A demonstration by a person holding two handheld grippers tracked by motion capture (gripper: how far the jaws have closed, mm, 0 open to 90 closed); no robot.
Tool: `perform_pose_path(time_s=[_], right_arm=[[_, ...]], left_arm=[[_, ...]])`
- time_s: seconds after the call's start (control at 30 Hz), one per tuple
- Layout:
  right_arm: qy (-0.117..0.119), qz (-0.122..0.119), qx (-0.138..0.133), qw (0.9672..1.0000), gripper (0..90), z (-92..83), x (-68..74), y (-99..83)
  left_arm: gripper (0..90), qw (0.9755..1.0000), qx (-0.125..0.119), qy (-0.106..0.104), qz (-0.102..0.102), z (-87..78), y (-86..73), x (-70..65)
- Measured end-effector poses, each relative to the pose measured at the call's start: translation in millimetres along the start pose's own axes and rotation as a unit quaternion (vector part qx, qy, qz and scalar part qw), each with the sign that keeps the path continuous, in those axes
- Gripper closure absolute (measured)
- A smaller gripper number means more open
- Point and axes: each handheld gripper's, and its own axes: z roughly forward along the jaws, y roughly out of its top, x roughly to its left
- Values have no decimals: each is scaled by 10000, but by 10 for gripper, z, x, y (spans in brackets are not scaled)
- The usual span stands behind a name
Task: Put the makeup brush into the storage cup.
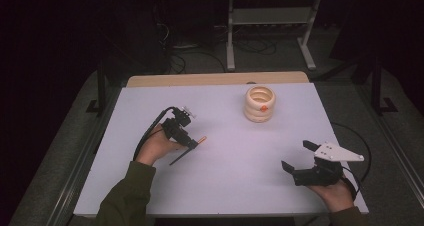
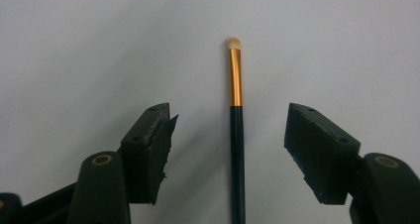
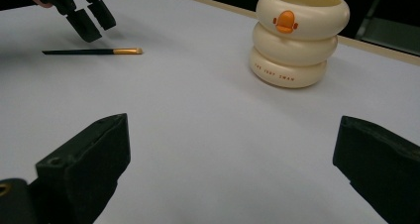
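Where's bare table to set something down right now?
Free: the wide middle between the brush and the right gripper, the near edge between both forearms, and the far-left corner. Crowded: around the left gripper over the brush, and by the cream ringed holder.

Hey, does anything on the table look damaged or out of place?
One thing: in the left gripper view, the pad on one jaw of the left tool looks ragged and torn at its edge. The brush lies flat, and the cream holder stands upright.
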Motion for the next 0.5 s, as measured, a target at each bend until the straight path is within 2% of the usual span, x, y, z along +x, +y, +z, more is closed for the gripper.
perform_pose_path(time_s=[0.43, 0.5], right_arm=[[24, 42, 44, 10000, 8, 10, 8, -2], [24, 41, 44, 10000, 8, 10, 6, -2]], left_arm=[[535, 9999, 125, 20, -43, 63, 49, 1], [573, 9998, 205, -7, 31, 80, 65, 9]])
